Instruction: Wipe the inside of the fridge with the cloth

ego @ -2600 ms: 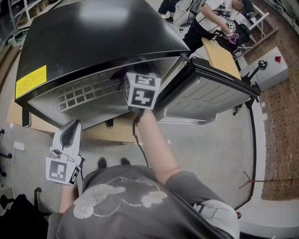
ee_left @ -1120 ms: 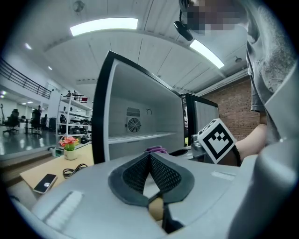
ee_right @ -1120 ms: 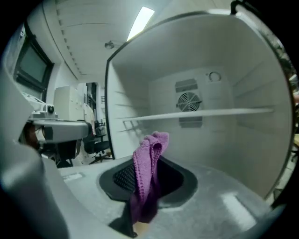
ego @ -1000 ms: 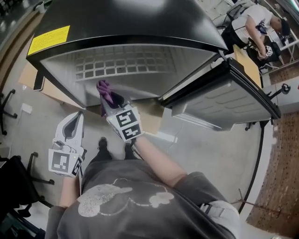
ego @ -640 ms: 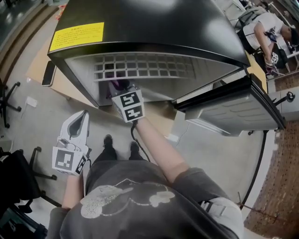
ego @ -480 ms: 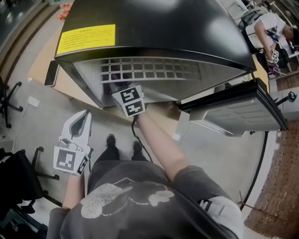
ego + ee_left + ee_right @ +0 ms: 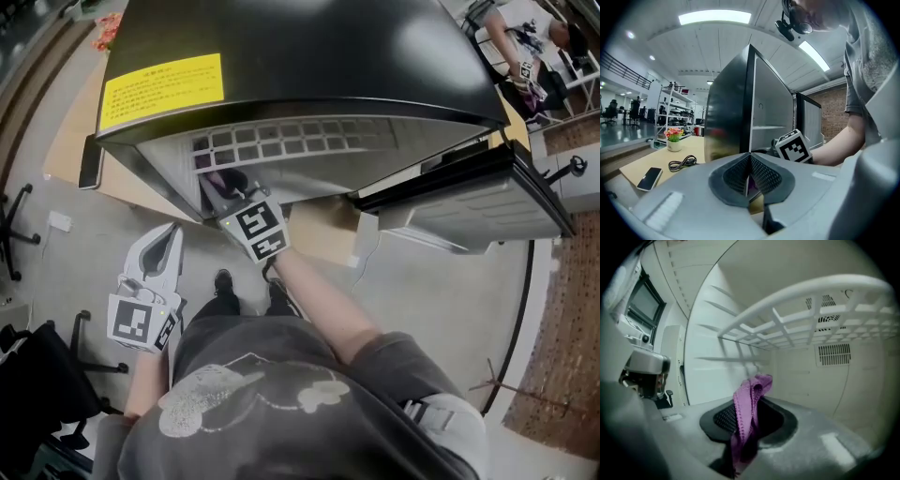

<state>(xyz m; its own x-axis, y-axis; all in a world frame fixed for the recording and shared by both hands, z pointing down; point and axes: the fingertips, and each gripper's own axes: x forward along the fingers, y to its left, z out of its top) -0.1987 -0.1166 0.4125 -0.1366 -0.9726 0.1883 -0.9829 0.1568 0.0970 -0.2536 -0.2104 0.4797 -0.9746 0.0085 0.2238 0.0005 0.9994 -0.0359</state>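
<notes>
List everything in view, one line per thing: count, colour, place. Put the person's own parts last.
fridge: one, black outside, white inside, centre, door open
label: one, yellow, on fridge top
wire shelf: one, white, inside fridge
cloth: one, purple, held up inside fridge
table: one, light wood, by fridge
phone: one, black, on table
cable: one, black, coiled on table
flower pot: one, white, on table
bystander: one, light top, far right
left gripper: grey, shut, empty, outside fridge
right gripper: grey, shut on cloth, inside fridge
right arm: bare, reaching towards fridge
</notes>
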